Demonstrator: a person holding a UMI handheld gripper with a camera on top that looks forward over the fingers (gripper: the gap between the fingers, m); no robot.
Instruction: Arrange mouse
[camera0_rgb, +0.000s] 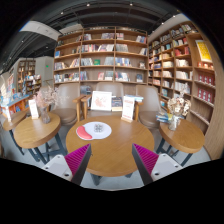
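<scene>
A round wooden table (115, 150) stands just ahead of my fingers. On its far left part lies a round white and red mat (95, 130) with a small dark thing on it, perhaps the mouse (98, 127); it is too small to tell. My gripper (111, 160) is open and empty, its two fingers with magenta pads (76, 156) spread wide above the table's near edge. Nothing is between them.
Two smaller round tables stand at the left (35, 130) and right (190, 132), the right one with a flower vase (178, 106). Signs or books (101, 100) stand at the main table's far edge. Bookshelves (105, 58) line the back and right walls.
</scene>
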